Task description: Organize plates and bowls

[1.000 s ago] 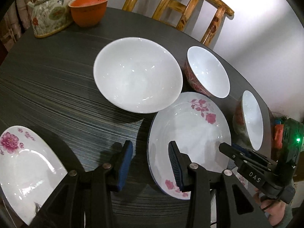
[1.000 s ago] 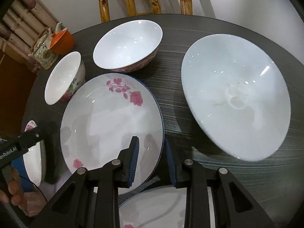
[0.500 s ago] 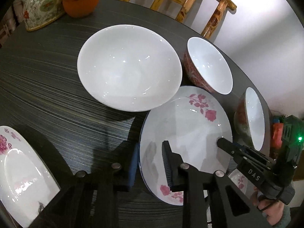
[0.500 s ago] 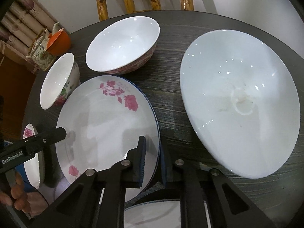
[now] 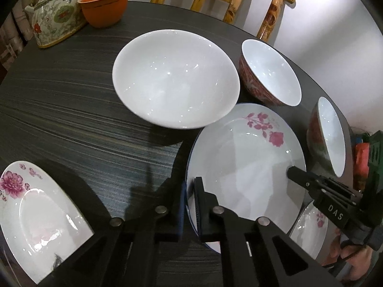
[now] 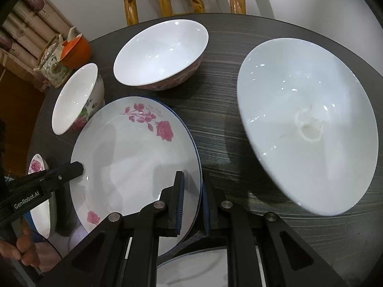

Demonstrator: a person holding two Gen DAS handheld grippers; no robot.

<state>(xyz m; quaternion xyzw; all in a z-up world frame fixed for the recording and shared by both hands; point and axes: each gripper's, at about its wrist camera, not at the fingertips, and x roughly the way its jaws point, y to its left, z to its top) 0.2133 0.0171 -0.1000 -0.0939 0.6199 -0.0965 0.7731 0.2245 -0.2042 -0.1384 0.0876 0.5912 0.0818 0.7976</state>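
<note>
A white plate with pink roses (image 5: pixel 244 165) (image 6: pixel 134 157) is tilted up off the dark round table (image 5: pixel 71 110). My left gripper (image 5: pixel 189 201) is shut on its near rim, and it also shows in the right wrist view (image 6: pixel 79 167). My right gripper (image 6: pixel 194 198) is shut on the opposite rim, and it also shows in the left wrist view (image 5: pixel 293 171). A large white bowl (image 5: pixel 174 76) (image 6: pixel 308 124) sits beside the plate. A red-patterned bowl (image 5: pixel 270 71) (image 6: pixel 160 52) and a smaller floral bowl (image 5: pixel 328 136) (image 6: pixel 76 98) stand behind it.
Another rose plate (image 5: pixel 31 210) lies at the left table edge. A further plate (image 5: pixel 311 229) (image 6: pixel 196 270) lies below the lifted one. A floral teapot (image 5: pixel 55 12) and an orange lidded cup (image 5: pixel 105 2) stand at the back. A wooden chair (image 5: pixel 227 2) is behind the table.
Both grippers closed from open onto opposite rims of the rose plate. The plate has since tipped up off the table.
</note>
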